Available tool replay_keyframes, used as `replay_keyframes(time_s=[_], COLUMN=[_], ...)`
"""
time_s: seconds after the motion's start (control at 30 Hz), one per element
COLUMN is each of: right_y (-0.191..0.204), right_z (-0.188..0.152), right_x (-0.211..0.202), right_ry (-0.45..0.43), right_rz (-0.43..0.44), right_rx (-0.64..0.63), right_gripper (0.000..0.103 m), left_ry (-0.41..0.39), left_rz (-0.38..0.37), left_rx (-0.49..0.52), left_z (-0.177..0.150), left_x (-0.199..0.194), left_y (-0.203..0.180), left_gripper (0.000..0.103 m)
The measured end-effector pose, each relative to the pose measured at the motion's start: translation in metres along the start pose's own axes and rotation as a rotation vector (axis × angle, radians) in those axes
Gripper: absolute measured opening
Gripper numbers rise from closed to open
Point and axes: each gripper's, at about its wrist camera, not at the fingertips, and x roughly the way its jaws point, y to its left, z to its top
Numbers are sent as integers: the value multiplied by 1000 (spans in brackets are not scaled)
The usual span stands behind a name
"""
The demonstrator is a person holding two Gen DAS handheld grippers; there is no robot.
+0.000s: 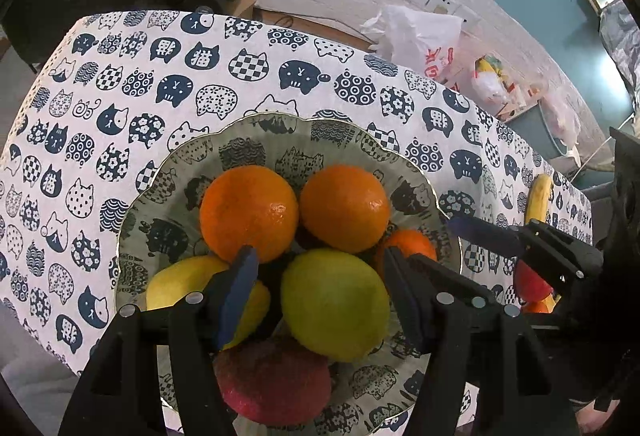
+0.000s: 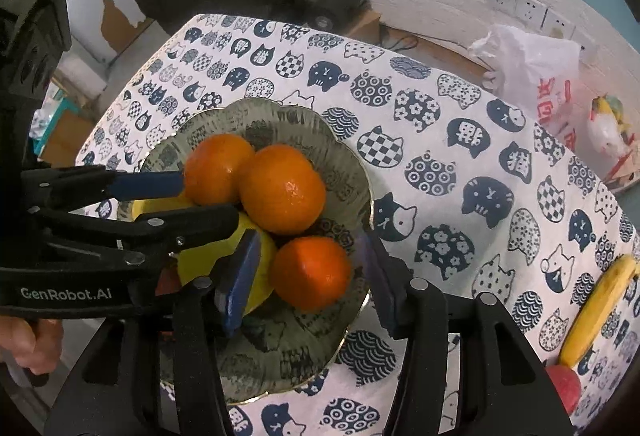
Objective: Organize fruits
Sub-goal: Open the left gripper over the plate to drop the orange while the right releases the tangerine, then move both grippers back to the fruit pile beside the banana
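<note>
Cat-print tablecloth (image 2: 460, 164); left gripper (image 2: 212, 202) strap reads "GenRobot.AI" beside oranges (image 2: 282, 188)

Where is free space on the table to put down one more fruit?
Free: tablecloth between the plate and banana, also behind the plate toward the wall. Crowded: the plate itself, full of oranges and lemons.

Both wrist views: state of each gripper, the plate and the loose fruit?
left gripper: open, over the lemon, nothing held
right gripper: open around the small orange, not shut
glass plate: upright on the tablecloth, piled with fruit
banana: lying on the tablecloth, outside the plate
</note>
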Motion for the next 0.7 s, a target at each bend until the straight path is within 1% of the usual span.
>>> replay_keyframes(time_s=[0.13,0.23,0.4,0.47,0.53,0.7], right_y=[-4,-7,-14,-17,-20,-37], right_z=[-4,-7,-12,-15,-20,-41], right_x=[-9,-17,-36,-46,-57,-83], right_ry=[-10,-16,-38,-46,-50,-46], right_rz=[-28,-46,-76,-95,-118,-155], right_rx=[-5,-9,12,16,20,41], right_gripper=[55,56,62,64,68,69], left_ry=[-14,-19,-29,-34,-36,-30], left_rz=[10,8,6,3,1,0], left_rx=[11,13,36,57,83,174], left_z=[-5,-10,-20,-24,-28,-40], left_x=[-9,-15,-26,-31,-33,-36], left_y=[-1,-2,-13,-22,-32,-66], left_gripper=[70,70,71,77,77,77])
